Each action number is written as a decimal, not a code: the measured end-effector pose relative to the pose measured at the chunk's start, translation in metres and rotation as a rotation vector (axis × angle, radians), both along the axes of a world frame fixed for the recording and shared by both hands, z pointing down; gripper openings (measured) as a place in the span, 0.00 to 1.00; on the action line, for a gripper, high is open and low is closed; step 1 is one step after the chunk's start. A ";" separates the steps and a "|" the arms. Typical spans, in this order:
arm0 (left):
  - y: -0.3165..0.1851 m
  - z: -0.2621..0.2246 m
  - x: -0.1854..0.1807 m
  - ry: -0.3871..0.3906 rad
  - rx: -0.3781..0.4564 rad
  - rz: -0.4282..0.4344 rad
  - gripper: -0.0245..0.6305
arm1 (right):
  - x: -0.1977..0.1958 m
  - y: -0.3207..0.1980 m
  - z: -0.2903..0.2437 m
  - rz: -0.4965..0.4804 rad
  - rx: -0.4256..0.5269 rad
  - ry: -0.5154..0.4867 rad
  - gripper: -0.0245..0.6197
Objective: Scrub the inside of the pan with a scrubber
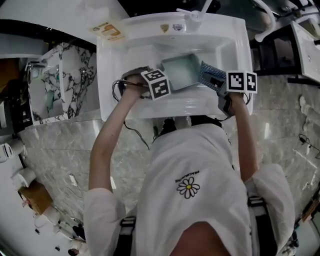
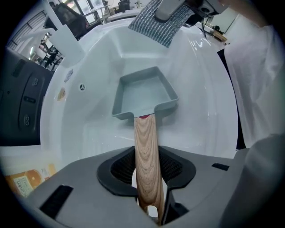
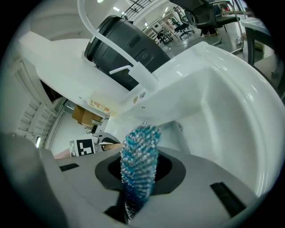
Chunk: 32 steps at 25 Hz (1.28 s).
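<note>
A square pale-green pan [image 1: 180, 71] [image 2: 142, 91] lies inside the white sink [image 1: 125, 65], its inside bare. My left gripper [image 1: 167, 90] [image 2: 149, 178] is shut on the pan's wooden handle [image 2: 146, 151], which runs straight out between the jaws. My right gripper [image 1: 221, 88] [image 3: 138, 187] is shut on a blue-and-silver mesh scrubber [image 1: 211, 75] [image 3: 139, 164]. The scrubber [image 2: 160, 22] hangs above the sink's right side, just beyond the pan's far rim and apart from it.
A white faucet [image 1: 197, 12] stands at the sink's back edge. The sink wall [image 3: 213, 102] curves up on the right. A yellow packet [image 1: 107, 31] lies on the rim at the back left. A marbled counter [image 1: 60, 85] is to the left.
</note>
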<state>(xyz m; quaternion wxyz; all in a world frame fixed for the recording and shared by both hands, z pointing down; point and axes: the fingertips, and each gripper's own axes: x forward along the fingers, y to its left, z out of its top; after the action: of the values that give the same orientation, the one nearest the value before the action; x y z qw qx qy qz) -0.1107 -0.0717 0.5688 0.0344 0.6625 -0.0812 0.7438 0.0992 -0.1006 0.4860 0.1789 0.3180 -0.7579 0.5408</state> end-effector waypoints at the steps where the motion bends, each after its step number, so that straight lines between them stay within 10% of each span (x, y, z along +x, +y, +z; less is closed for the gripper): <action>1: 0.000 0.000 0.000 -0.009 0.000 0.005 0.25 | 0.001 0.001 0.001 0.003 -0.002 0.000 0.13; 32: -0.012 -0.001 -0.017 0.001 -0.041 -0.091 0.39 | -0.009 0.014 0.004 -0.008 -0.034 -0.066 0.13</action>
<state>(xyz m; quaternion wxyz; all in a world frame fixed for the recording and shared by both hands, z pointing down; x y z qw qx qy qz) -0.1276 -0.0842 0.5678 0.0821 0.6578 -0.0960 0.7425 0.0904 -0.0861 0.4899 0.1613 0.2940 -0.7554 0.5630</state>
